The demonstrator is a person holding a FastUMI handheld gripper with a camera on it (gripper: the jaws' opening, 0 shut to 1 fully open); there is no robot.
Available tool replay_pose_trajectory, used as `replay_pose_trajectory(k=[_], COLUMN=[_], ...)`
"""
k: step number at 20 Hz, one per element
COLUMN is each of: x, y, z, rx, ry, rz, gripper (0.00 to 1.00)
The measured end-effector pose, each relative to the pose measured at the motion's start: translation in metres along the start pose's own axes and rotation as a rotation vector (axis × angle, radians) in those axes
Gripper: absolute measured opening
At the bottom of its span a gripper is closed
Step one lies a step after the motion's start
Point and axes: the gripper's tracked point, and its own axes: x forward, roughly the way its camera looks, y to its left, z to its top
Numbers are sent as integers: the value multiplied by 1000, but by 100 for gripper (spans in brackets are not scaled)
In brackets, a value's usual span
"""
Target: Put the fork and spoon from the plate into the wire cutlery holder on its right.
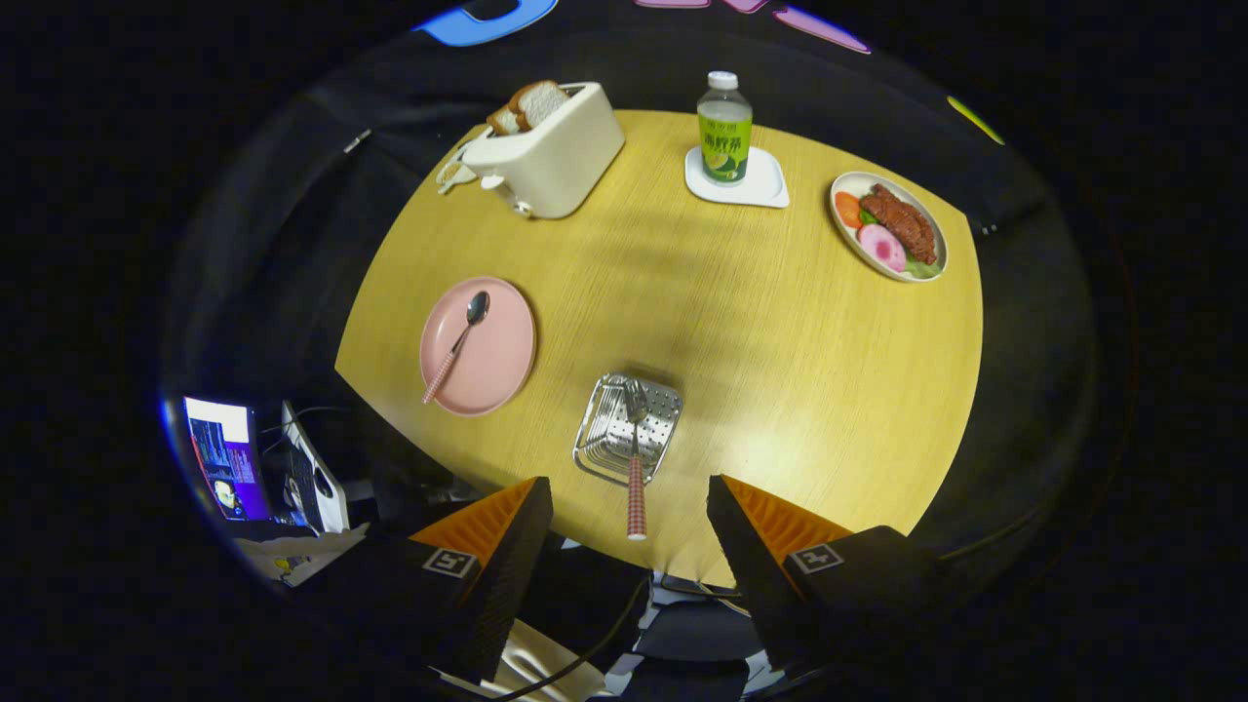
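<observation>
The gripper [629, 522] is being held wide apart above the round wooden table [780, 370], gripping nothing. A checked-handled fork [635, 458] is being kept in the silver wire cutlery holder [627, 427], while the matching spoon [458, 343] is being left on the pink plate [492, 356].
</observation>
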Motion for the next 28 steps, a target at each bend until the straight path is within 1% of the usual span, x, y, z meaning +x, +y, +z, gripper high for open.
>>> replay_pose_trajectory(k=[2, 5, 6, 8, 11, 12, 14, 17, 20, 23, 25, 28], x=[-18, -45, -54, -70, -79, -75, -62, -26, 17, 64, 97, 140], y=[6, 2, 7, 25, 47, 58, 81, 120, 155, 185, 205, 226], z=[19, 41, 48, 57, 68, 68, 65, 59, 52, 49, 44, 36], rx=[4, -34, -25, 15, 50, 62, 103, 139, 125, 88, 81, 80], ry=[-124, -307, -374, -495, -634, -645, -647, -599, -518, -445, -383, -294], rz=[0, -82, -100, -106, -126, -124, -97, -30, 1, 1, 20, 37], gripper=[100, 100, 100, 99, 99, 99, 99, 99, 99, 99, 100, 100])
